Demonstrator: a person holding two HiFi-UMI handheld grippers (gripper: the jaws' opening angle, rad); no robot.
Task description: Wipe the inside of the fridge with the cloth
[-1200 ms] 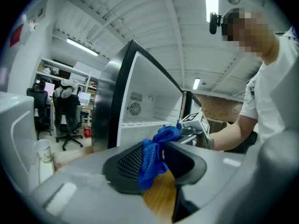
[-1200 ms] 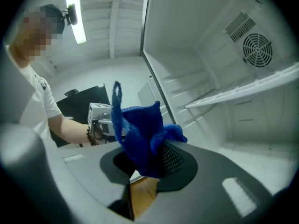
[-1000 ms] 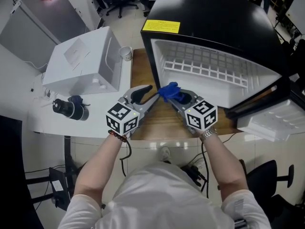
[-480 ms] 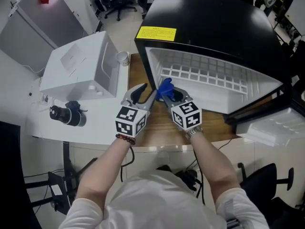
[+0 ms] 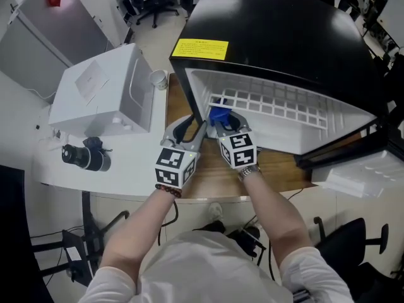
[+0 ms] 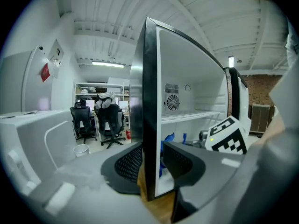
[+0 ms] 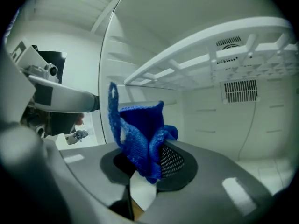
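The black fridge stands open, its white inside crossed by a wire shelf. My right gripper is shut on a blue cloth and reaches just inside the fridge at its left. In the right gripper view the cloth stands bunched up between the pads of my right gripper, below the shelf. My left gripper straddles the front edge of the fridge's left side wall. Its jaws have just been closing, and the pads of my left gripper press on that wall from both sides.
A white box-like appliance sits left of the fridge, with a small cup behind it and a black device in front. The fridge rests on a wooden tabletop. Its open door hangs at the right.
Both grippers have moved forward to the fridge. The cloth has gone from in front of the opening to inside it. The left jaws have come around the side wall and narrowed.
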